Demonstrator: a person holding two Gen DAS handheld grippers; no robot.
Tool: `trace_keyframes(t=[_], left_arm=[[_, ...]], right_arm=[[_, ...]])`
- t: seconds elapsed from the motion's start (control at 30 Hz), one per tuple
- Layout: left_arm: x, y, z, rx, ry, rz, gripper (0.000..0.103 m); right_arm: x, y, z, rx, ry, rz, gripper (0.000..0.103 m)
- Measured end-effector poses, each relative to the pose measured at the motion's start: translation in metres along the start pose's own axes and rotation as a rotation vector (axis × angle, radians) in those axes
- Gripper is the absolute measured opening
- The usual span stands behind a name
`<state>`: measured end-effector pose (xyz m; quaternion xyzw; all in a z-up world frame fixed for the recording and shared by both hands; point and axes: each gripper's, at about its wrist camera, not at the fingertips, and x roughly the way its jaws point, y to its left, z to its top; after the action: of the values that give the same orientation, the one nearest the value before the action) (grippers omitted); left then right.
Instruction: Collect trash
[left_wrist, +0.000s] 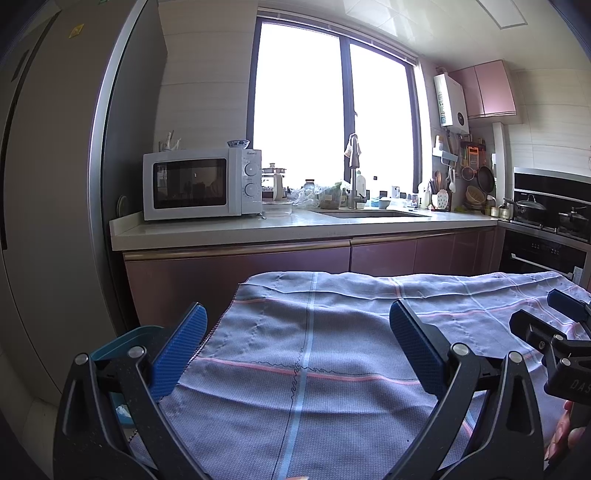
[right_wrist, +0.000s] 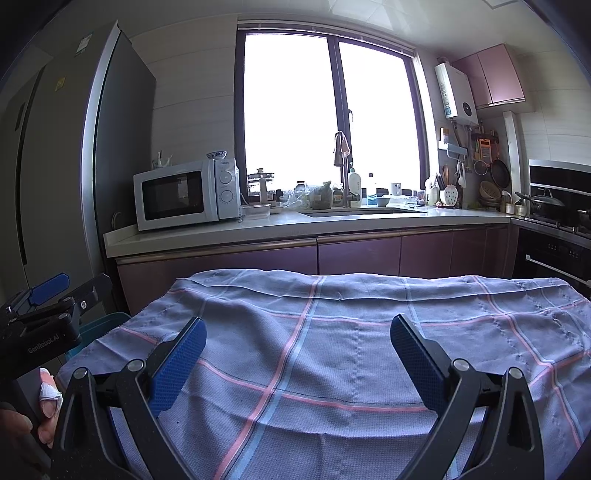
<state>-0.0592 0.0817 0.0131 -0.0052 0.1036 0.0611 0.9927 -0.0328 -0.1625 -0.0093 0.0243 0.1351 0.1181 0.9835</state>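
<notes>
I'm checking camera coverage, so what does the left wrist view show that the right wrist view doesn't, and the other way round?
Only the left wrist view: the left claw head-on, open over the checked cloth, the right claw at its right edge, and the teal bin's rim behind its left finger.

Only the right wrist view: the right claw head-on and open, the left claw at its left edge, and a bandaged fingertip.

Both: the cloth, microwave, sink and window.
</notes>
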Motion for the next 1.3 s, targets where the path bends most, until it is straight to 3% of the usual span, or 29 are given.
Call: trace_keyframes(t=[1.3], left_arm=[[0.0039,-0.0023,0.0013,-0.001,0.013,0.007,0.097]], right_arm=[[0.0022,-0.0013,0.0013,0.004,0.002,-0.004,0.097]])
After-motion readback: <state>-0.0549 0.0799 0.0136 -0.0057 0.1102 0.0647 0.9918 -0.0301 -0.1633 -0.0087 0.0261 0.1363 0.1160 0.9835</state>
